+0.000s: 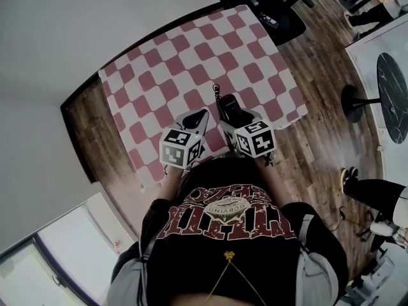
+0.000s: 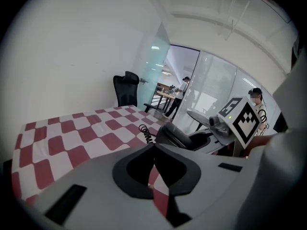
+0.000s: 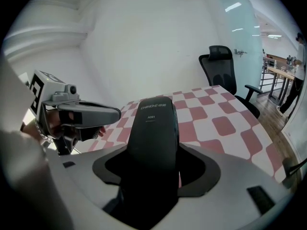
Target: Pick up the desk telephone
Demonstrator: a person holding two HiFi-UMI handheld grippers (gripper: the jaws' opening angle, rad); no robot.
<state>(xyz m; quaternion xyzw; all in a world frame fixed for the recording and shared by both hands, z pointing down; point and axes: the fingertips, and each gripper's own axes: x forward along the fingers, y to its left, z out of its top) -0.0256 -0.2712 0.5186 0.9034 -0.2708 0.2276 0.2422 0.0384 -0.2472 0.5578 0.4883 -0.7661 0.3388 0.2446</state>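
Even, bright indoor light — fisheye-bent edges, dark vignette corners, soft shadows.

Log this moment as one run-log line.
right gripper: shut on telephone handset | left gripper: shut, empty | surface: checkered tablecloth

black telephone handset: glossy, smooth curved back, pale print near far end. clamped lengthwise between right gripper jaws, far end pointing 12 o'clock. black coiled cord along its 9 o'clock side. over checkered table, near table's 6 o'clock edge.
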